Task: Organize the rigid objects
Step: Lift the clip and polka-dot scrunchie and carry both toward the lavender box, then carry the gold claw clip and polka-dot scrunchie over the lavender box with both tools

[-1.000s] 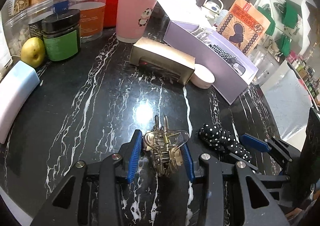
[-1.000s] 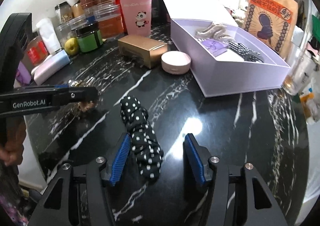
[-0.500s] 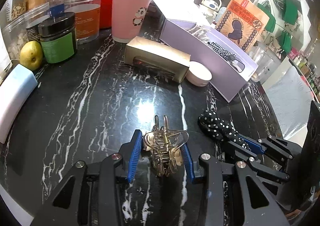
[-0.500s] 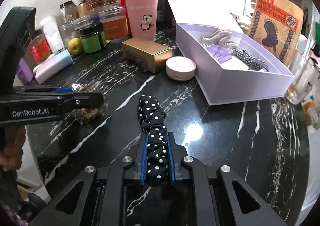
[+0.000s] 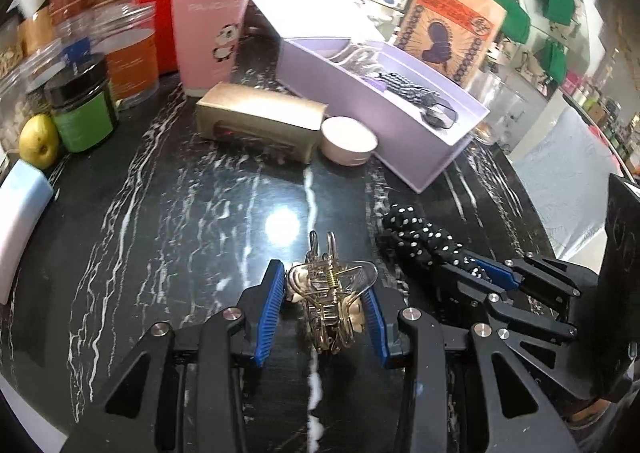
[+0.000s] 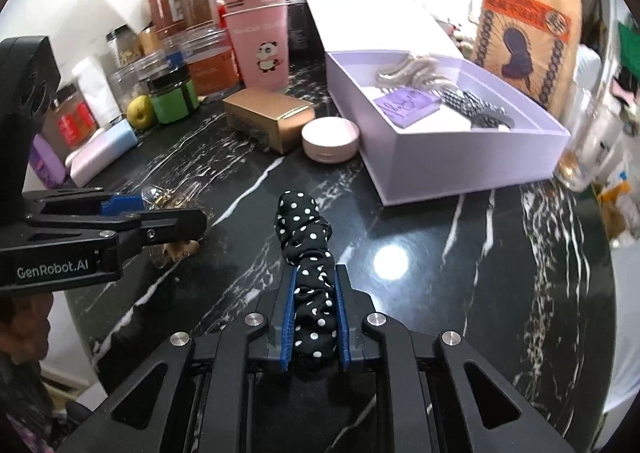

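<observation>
Gripping: left gripper (image 5: 326, 303) clamps gold claw clip (image 5: 332, 303) | right gripper (image 6: 314, 307) pinches scrunchie (image 6: 306, 249) (polka-dotted)

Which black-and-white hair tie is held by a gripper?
The polka-dot scrunchie, clamped in the right gripper; the checked one lies in the lilac box.

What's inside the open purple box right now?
In the purple box: a pale hair claw, a purple card and a checked hair accessory. The near wall hides part of the floor.
</observation>
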